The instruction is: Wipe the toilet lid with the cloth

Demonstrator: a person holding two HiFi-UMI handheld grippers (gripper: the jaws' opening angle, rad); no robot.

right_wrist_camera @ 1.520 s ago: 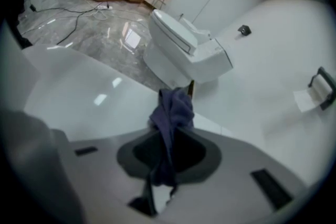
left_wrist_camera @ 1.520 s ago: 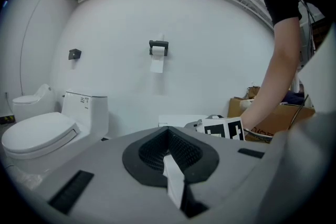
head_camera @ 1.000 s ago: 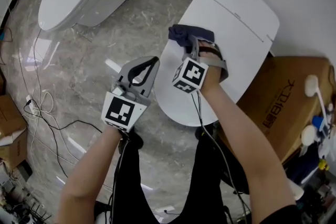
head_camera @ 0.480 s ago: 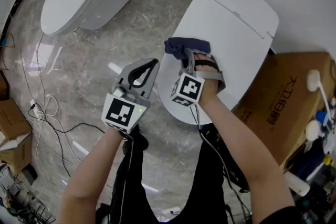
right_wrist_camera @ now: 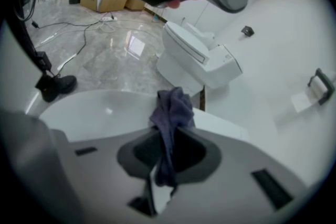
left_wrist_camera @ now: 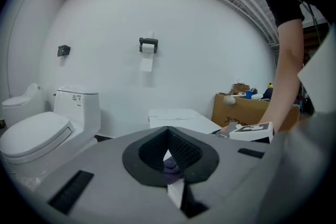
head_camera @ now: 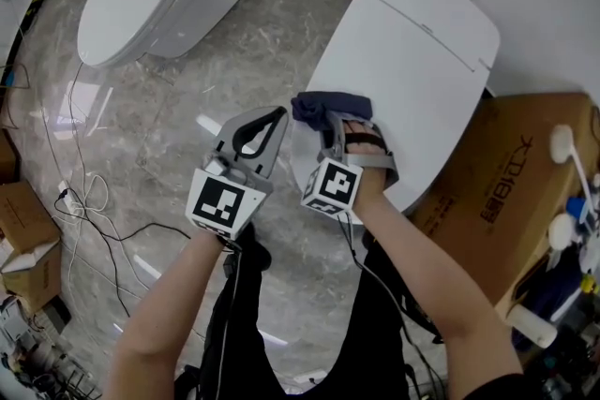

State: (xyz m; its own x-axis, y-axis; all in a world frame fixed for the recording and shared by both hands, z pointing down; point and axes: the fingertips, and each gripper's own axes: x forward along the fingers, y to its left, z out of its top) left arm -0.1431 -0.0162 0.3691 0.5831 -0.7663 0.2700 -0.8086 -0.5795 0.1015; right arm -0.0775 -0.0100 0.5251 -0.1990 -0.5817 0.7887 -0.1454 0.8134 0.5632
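Right hand-held gripper (head_camera: 329,120) gripped crumpled dark blue cloth (head_camera: 331,104) | cloth bunched ahead of its jaws, on the glossy white toilet lid (head_camera: 412,42) near the lid's left edge | left hand-held gripper (head_camera: 271,117) had jaws together, empty, just beside the lid.

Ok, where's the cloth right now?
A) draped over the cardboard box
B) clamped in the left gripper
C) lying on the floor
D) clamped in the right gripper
D: the right gripper view shows the right gripper with its jaws shut on the blue cloth, at the near edge of the toilet lid.
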